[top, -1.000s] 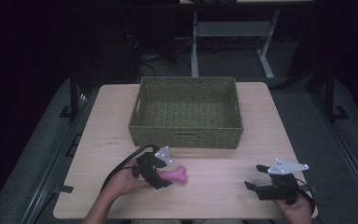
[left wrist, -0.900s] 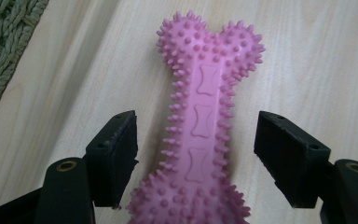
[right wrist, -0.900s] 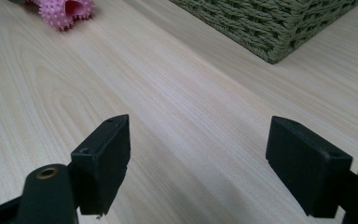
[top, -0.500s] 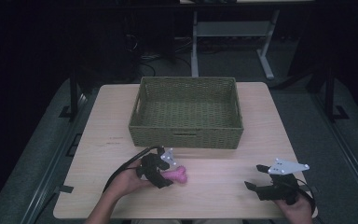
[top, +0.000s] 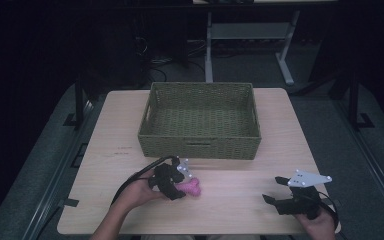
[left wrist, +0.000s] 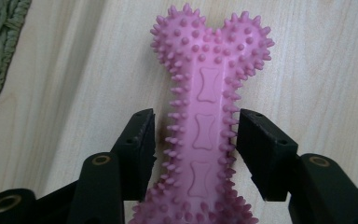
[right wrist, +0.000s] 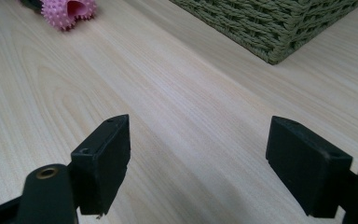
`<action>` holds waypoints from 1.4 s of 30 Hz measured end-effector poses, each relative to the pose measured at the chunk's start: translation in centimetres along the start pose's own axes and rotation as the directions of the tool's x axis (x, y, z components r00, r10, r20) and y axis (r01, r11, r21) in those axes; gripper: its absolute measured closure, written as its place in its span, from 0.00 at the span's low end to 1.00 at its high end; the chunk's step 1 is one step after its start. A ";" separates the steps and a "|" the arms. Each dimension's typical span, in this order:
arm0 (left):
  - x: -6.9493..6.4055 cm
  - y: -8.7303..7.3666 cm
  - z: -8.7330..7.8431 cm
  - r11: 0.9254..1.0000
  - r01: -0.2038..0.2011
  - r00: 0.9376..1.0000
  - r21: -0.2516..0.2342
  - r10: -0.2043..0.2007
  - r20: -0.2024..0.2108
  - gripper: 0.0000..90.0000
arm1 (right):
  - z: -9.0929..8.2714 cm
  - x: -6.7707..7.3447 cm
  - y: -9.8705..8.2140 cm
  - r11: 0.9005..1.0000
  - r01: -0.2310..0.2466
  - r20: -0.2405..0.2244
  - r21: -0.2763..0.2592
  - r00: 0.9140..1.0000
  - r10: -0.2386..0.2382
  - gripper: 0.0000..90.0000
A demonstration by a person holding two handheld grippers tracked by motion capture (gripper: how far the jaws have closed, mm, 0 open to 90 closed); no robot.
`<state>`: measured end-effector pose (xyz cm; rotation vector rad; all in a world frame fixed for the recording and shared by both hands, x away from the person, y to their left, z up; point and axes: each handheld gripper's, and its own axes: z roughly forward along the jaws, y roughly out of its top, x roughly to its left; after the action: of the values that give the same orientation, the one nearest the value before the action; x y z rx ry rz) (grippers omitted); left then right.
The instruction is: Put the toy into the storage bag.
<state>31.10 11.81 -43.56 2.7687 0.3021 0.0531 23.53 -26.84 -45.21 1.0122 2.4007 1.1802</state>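
Left fingers (left wrist: 140, 140): on the left gripper (left wrist: 196, 148), they have just been closing around the shaft of the pink bone toy (left wrist: 204, 112); the pads sit at the tips of its spikes on both sides, a thin gap on one side, so a firm grip is not yet certain.
Right fingers (right wrist: 106, 158): on the right gripper (right wrist: 200, 163), spread wide, nothing between them, low over bare table (right wrist: 177, 107).
Toy's place: flat on the table, just in front of the basket (top: 200, 120), not lifted.
Progress: early, by my judgement; grasp about made, lifting and dropping into the empty basket remain.
Toy's look: rubbery, covered in short spikes, small bone shapes pressed along its middle.
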 end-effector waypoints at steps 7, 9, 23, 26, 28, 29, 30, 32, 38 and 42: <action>0.0 0.0 0.1 1.000 -0.009 1.000 0.009 0.009 -0.002 0.56 | 0.0 -0.1 0.0 1.000 -0.002 -0.002 -0.004 1.000 0.002 0.24; 0.0 0.0 0.1 1.000 -0.011 1.000 0.009 0.011 -0.003 0.56 | 0.0 -0.1 0.0 1.000 0.000 0.001 0.000 1.000 0.000 0.24; -0.4 1.0 0.1 0.995 -0.070 0.997 0.077 0.071 -0.015 0.65 | 0.0 -0.1 0.0 1.000 -0.001 -0.001 -0.004 1.000 0.001 0.24; -0.4 1.0 0.1 0.995 -0.069 0.997 0.078 0.070 -0.011 0.65 | 0.0 -0.1 0.0 1.000 -0.001 -0.002 -0.004 1.000 0.001 0.24; -0.4 1.0 0.1 0.995 -0.065 0.998 0.075 0.066 -0.005 0.66 | 0.0 -0.1 0.0 1.000 -0.001 -0.001 -0.005 1.000 0.001 0.24; -0.3 1.0 0.0 0.995 -0.063 0.998 0.072 0.064 -0.004 0.66 | 0.0 -0.2 0.0 1.000 -0.003 -0.002 -0.004 1.000 0.003 0.24; -0.3 0.9 -0.1 0.995 -0.064 0.998 0.070 0.064 -0.005 0.66 | 0.0 -0.2 0.0 1.000 -0.006 -0.002 -0.002 1.000 0.006 0.24; -0.3 1.0 -0.2 0.997 -0.058 0.998 0.058 0.058 0.000 0.66 | 0.0 -0.2 0.0 1.000 -0.004 -0.002 0.000 1.000 0.004 0.24; -0.1 1.3 -1.1 0.997 -0.054 0.998 0.048 0.055 -0.012 0.66 | 0.1 -0.3 -0.1 1.000 -0.006 0.000 0.000 1.000 0.006 0.24; 0.2 1.6 -2.3 0.998 -0.056 0.998 0.022 0.056 -0.009 0.66 | 0.2 -0.3 -0.1 1.000 -0.006 -0.004 -0.001 1.000 0.006 0.24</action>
<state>31.42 11.21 -40.82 2.7989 0.2293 0.0776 23.81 -27.03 -45.45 1.0183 2.4018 1.1867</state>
